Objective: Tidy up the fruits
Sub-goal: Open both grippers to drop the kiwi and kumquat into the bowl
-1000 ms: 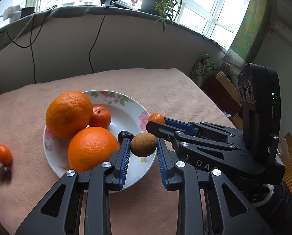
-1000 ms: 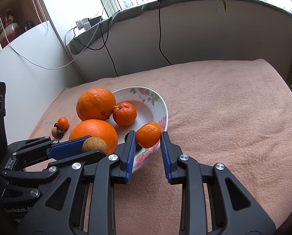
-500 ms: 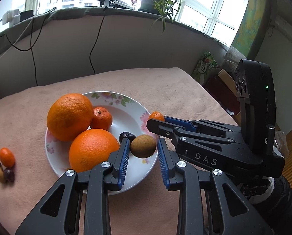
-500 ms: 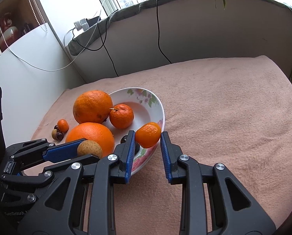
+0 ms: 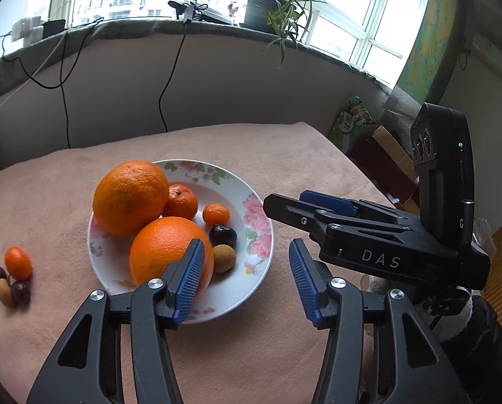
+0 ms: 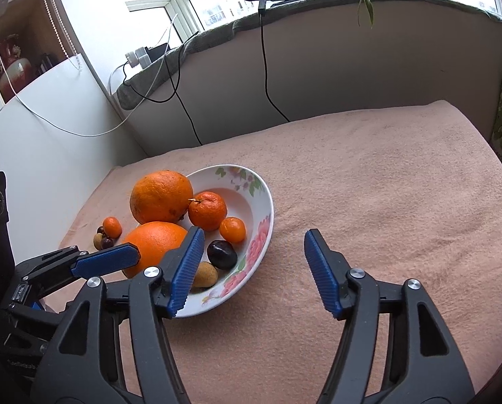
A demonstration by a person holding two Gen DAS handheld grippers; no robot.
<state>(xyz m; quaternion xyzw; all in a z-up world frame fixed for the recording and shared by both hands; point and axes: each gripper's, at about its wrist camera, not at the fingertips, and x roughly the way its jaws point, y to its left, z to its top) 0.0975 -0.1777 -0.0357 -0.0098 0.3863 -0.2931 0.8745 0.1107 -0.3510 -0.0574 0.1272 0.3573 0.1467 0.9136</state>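
A white floral plate on the pink cloth holds two big oranges, a tangerine, a small kumquat, a dark plum and a brown longan. My left gripper hangs over the plate's near rim, jaws opening, nothing between them. My right gripper hovers at the plate's right edge, jaws opening and empty; the kumquat lies in the plate beyond it.
A small heap of loose fruit, a kumquat with dark and brown pieces, lies on the cloth left of the plate. Cables hang down the wall behind. Boxes and bags stand past the table's right edge.
Both grippers opened. The left let go of the brown longan and the right let go of the kumquat; both fruits now lie in the plate beside the plum.
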